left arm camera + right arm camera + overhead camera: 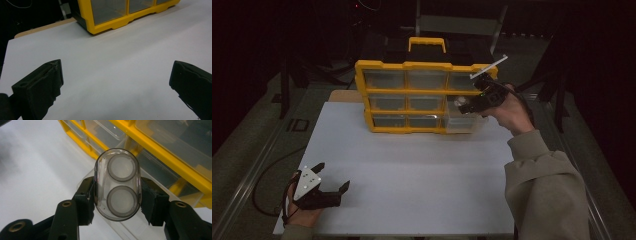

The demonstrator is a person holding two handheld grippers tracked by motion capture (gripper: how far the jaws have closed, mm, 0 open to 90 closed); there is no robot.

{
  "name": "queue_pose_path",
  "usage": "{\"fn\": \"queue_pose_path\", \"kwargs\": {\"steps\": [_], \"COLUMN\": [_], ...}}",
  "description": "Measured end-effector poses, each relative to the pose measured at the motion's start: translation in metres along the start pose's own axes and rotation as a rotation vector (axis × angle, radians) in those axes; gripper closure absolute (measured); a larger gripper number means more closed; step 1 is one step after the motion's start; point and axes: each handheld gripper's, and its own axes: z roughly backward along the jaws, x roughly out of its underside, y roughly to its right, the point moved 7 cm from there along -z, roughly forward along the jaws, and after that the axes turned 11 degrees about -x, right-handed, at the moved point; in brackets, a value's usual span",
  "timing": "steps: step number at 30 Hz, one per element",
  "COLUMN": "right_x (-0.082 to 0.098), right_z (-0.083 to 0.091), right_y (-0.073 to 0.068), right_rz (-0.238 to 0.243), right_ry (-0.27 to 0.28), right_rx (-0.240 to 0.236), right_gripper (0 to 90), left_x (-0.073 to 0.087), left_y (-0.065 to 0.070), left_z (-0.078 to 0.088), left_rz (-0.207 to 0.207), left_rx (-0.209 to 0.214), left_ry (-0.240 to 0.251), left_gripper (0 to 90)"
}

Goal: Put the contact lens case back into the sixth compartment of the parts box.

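Observation:
A yellow organizer box (412,95) with clear drawers stands upright at the far side of the white table top (412,175). My right gripper (466,104) is shut on a small clear oval case (117,183) holding two round white discs, gripped by its sides between the black pads (86,200). It hovers over a clear drawer (462,120) pulled out at the organizer's lower right. My left gripper (331,177) rests near the table's front left corner, open, with only bare table between its fingers (42,85). The organizer's lower left corner (110,15) shows beyond it.
The organizer has a yellow handle (427,42) on top. Dark floor and metal stand legs (287,85) surround the table. A cable (262,190) trails off the left gripper past the table's left edge.

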Motion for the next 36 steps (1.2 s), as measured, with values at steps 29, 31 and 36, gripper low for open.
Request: {"fn": "queue_pose_path", "kwargs": {"steps": [29, 31, 36], "right_x": [0.003, 0.003, 0.006], "right_z": [-0.011, -0.012, -0.015], "right_y": [0.016, 0.017, 0.022], "right_rz": [-0.034, -0.040, -0.052], "right_ry": [-0.057, -0.058, -0.062], "right_rx": [0.055, 0.058, 0.063], "right_gripper": [49.0, 49.0, 48.9], "left_x": [0.001, 0.001, 0.001], "left_y": [0.001, 0.001, 0.001], "left_z": [-0.001, -0.001, -0.001], "left_rz": [-0.003, -0.004, -0.003], "left_rx": [0.002, 0.002, 0.004], "left_ry": [-0.004, -0.004, -0.005], "left_gripper": [0.0, 0.0, 0.0]}}
